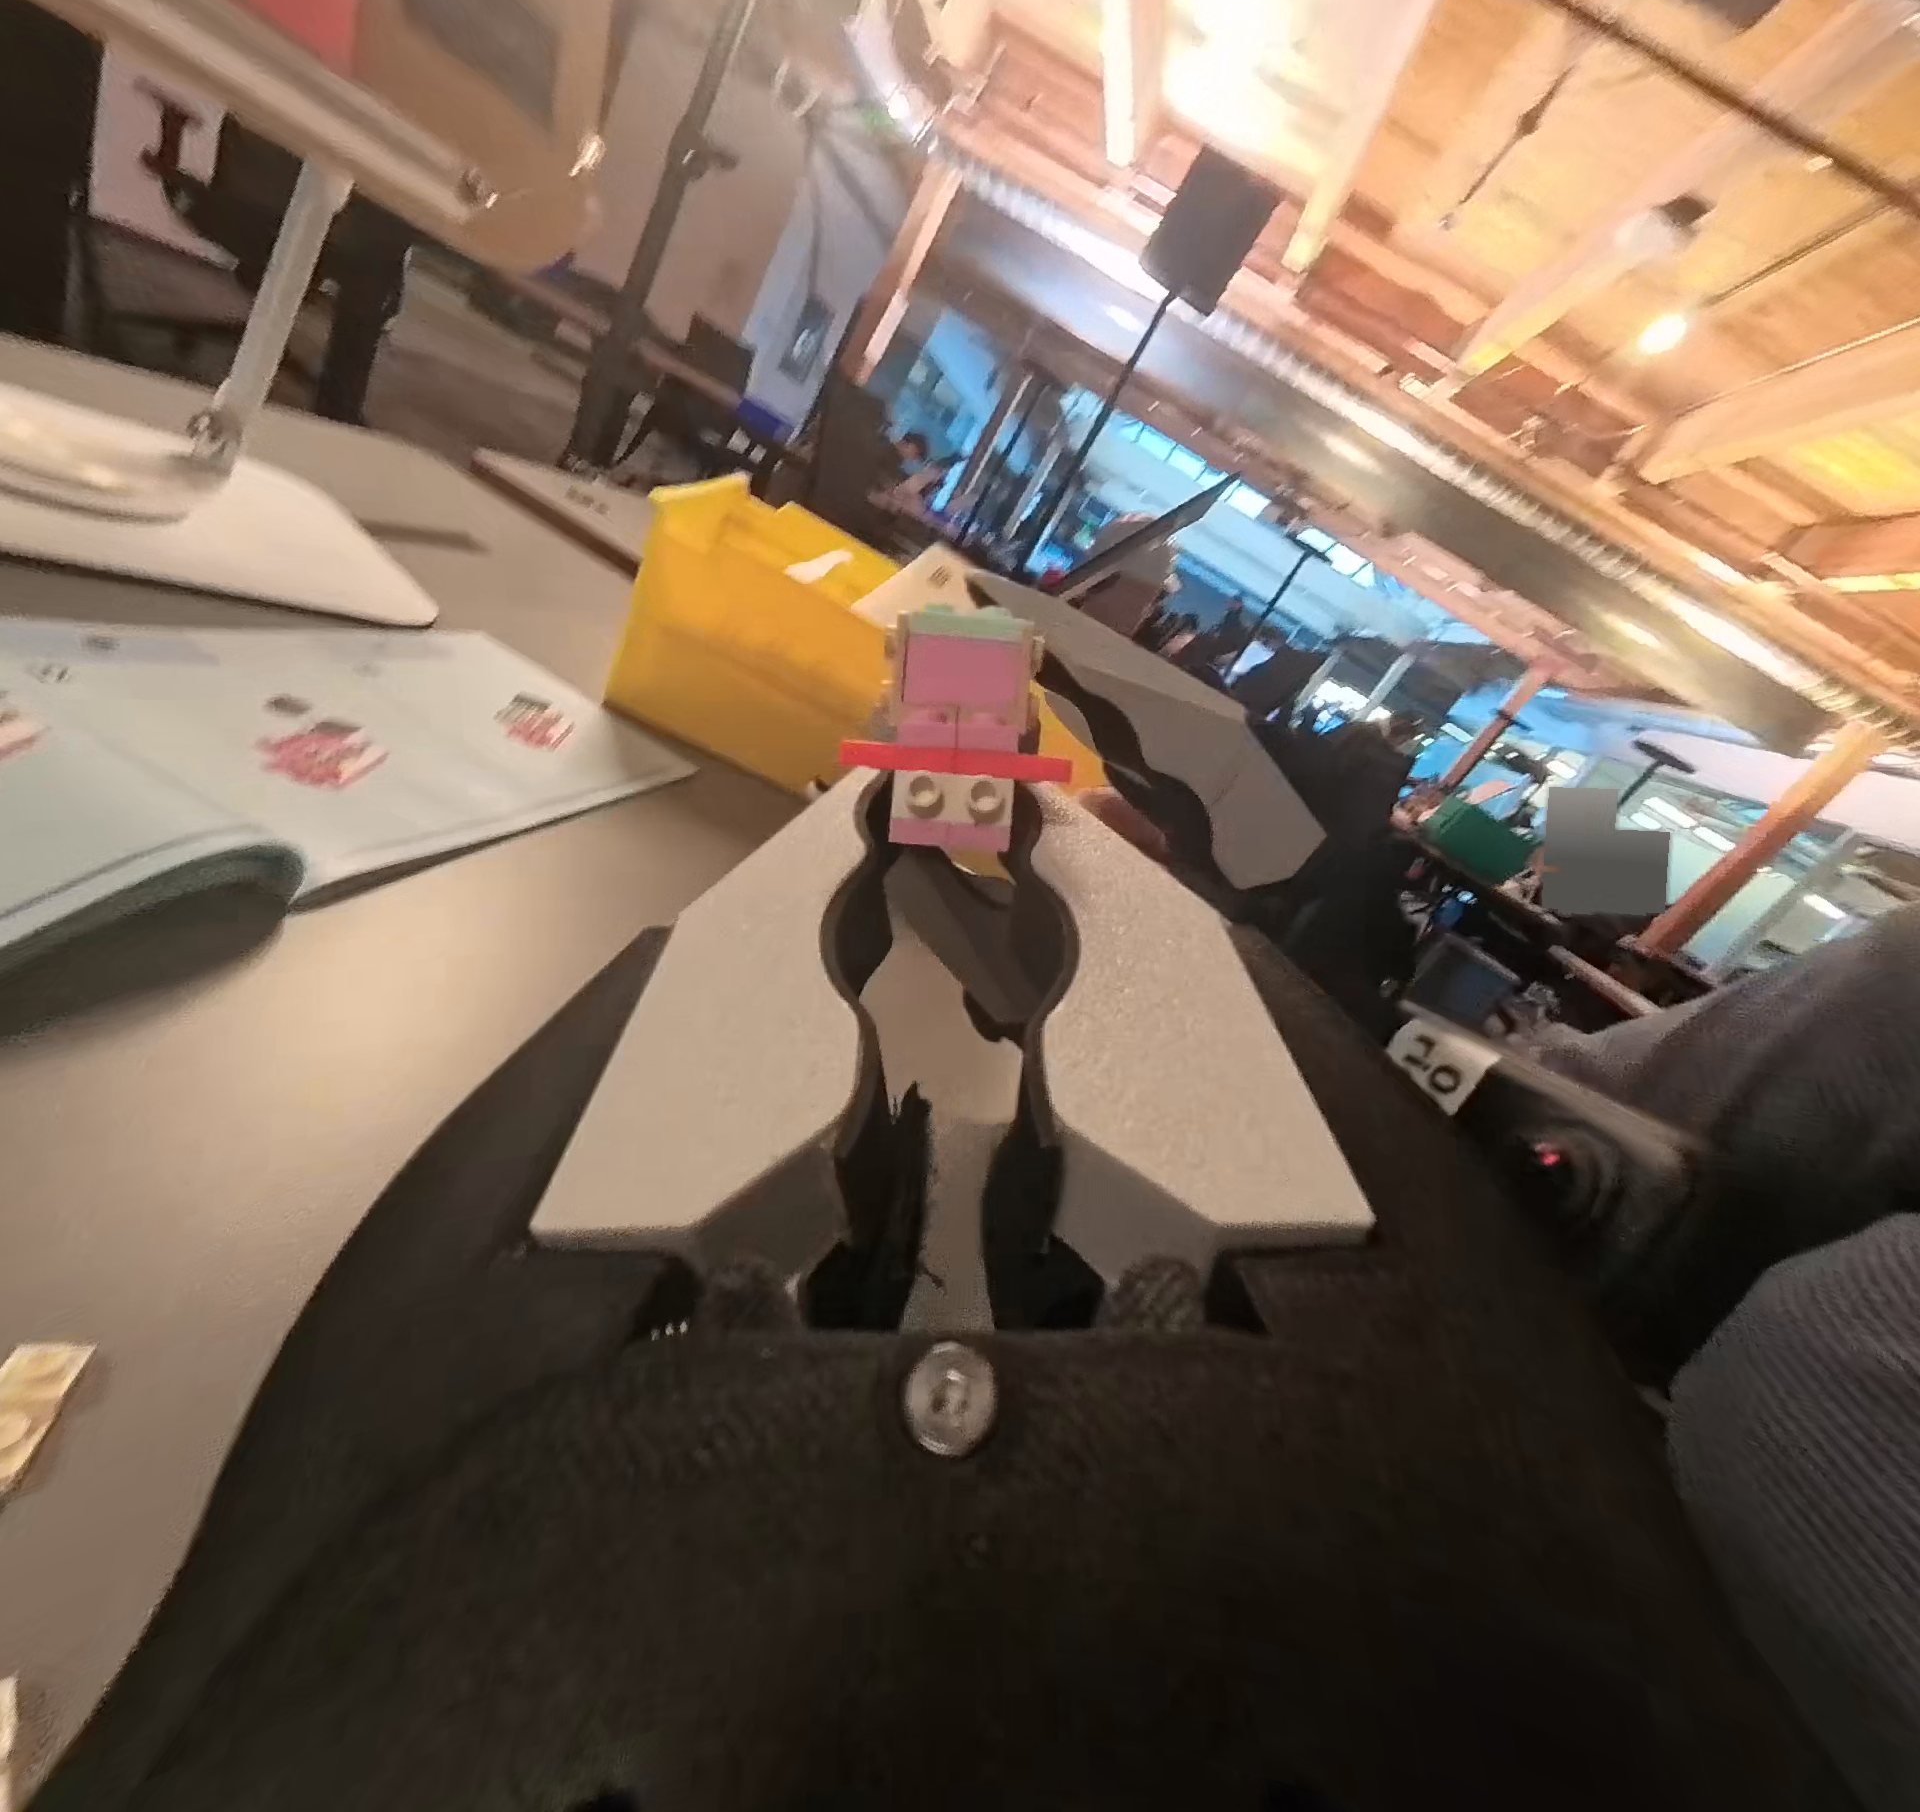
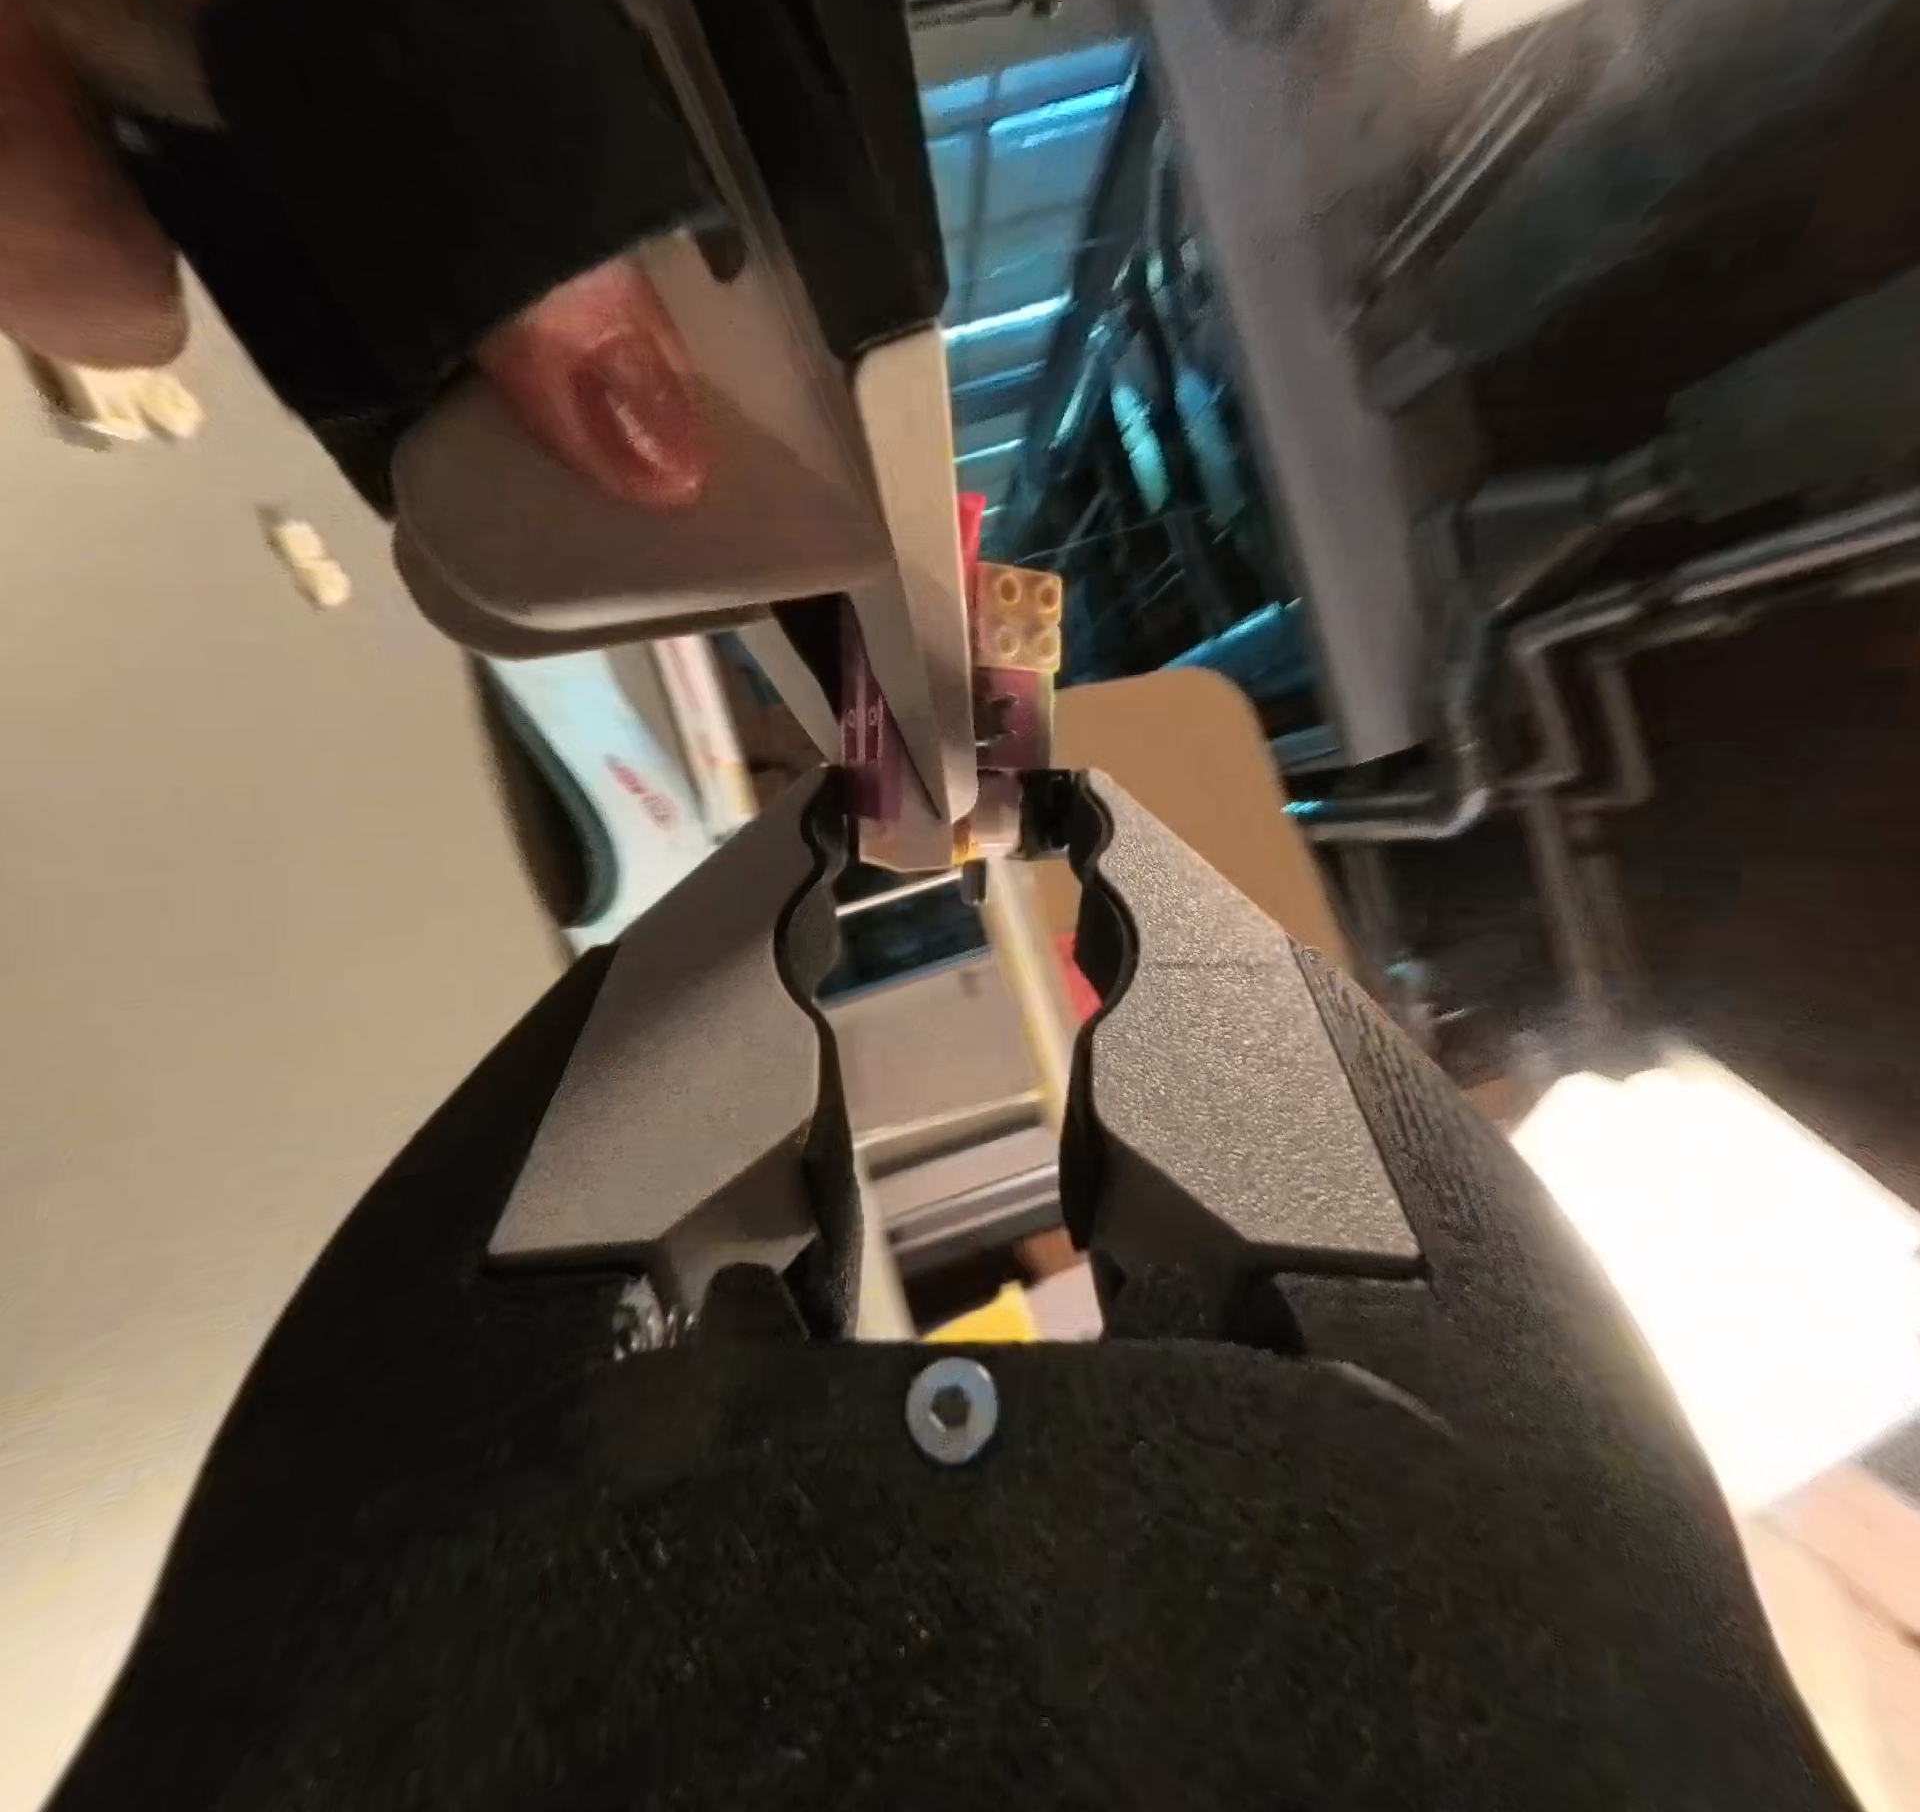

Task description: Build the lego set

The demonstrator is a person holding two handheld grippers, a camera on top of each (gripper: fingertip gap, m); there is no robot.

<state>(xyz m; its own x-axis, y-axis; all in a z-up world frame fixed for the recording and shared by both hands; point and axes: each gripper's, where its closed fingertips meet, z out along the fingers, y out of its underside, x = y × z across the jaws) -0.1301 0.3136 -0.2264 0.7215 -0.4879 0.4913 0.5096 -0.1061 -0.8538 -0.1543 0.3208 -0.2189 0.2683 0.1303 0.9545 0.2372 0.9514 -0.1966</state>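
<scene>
The grey surface (image 1: 343,1087) carried a yellow bin (image 1: 727,640). Just in front of the bin, the left gripper (image 1: 948,832) was clamped on a pink brick model (image 1: 951,713). The right gripper (image 2: 951,822), beside the bin, stood part-open around the model's far end; whether it gripped was unclear.

Light: warm glare is cast from ceiling lamps (image 1: 1662,334) at the upper right.
Blur: the right wrist view is heavily smeared.
Distortion: wide-angle bending is seen at the edges.
Shadow: soft shade is thrown under the booklet (image 1: 312,754).
</scene>
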